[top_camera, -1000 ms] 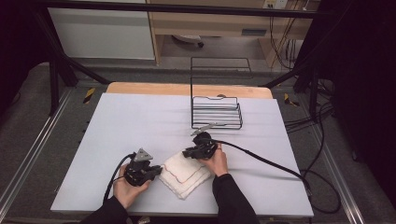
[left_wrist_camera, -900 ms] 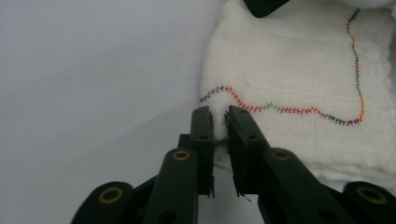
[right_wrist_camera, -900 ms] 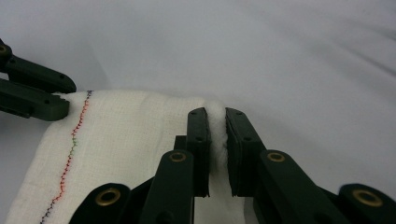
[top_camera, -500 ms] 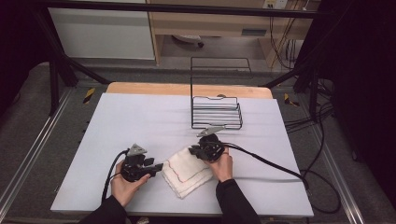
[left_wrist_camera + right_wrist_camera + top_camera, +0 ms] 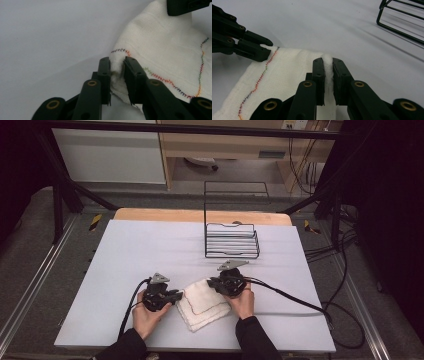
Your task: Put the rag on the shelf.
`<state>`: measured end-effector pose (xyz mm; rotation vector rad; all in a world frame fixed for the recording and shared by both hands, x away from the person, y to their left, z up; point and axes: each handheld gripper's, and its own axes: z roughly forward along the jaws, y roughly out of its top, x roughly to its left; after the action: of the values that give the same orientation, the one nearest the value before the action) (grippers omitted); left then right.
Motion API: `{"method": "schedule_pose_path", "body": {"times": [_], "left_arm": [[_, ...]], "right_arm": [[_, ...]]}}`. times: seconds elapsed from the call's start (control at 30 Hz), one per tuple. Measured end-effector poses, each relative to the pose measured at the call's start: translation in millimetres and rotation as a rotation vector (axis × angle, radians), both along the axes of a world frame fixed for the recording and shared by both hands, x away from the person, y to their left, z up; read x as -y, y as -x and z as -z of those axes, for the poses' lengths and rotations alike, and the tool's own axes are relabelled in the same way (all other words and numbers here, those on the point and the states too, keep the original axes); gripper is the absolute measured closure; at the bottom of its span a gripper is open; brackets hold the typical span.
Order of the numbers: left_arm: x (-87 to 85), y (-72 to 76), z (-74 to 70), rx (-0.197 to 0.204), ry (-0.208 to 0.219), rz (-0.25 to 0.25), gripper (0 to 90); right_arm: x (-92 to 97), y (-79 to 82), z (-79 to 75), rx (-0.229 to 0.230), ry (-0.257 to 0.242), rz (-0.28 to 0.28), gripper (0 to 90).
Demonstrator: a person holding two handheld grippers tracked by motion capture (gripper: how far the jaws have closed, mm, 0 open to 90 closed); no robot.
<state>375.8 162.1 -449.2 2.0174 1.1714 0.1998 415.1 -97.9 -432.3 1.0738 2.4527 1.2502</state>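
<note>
Near the front edge of the pale surface point(image 5: 150, 245), between the two hands, lies the folded white cloth point(image 5: 205, 302) with its multicoloured stitched hem. Its left corner now sits pinched in the left tongs point(image 5: 117, 71): a second ago those tongs were beside the cloth, half a second ago they stood wider at its edge, and their jaws have just been closing, with a bunched fold of the fabric between them. The right tongs point(image 5: 327, 72) are clamped on a raised ridge of the cloth at its far right edge, narrow, and have slid somewhat towards the person compared with a second ago. Both ends gripped suggests the cloth is ready to be lifted or folded over; the next move probably wants both hands travelling together so the layers do not slip apart.

From above, the left tongs point(image 5: 172, 296) and right tongs point(image 5: 216, 285) are dark shapes at either side of the cloth, and whether fabric is really caught cannot be read there. Each gripper view settles it, showing cloth squeezed between the pads. Only the high view places the black wire rack point(image 5: 231, 240) standing well behind the cloth; the right gripper view catches just its lower bars point(image 5: 402, 22)
</note>
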Motion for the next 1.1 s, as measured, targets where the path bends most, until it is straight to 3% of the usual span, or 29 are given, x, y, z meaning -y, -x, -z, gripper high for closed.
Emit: {"method": "schedule_pose_path", "body": {"times": [0.2, 0.47, 0.63, 1.1], "left_arm": [[-1.5, 0.2, -1.6, -0.003, 0.012, -0.005, 82.8], [-1.4, 9.3, -23.4, 0.123, 0.054, 0.004, 83.4], [-0.6, 11.2, -33.8, 0.18, 0.088, 0.008, 83.2], [13.9, 12.4, -64.0, 0.297, 0.147, 0.032, 83.3]], "right_arm": [[0.3, 3.2, -2.5, 0.021, -0.015, 0.001, 81.8], [8.2, 13.4, -18.8, 0.079, -0.053, 0.018, 82.0], [16.0, 21.2, -32.9, 0.123, -0.088, 0.032, 82.1], [40.4, 40.5, -57.3, 0.217, -0.155, 0.089, 82.3]]}}
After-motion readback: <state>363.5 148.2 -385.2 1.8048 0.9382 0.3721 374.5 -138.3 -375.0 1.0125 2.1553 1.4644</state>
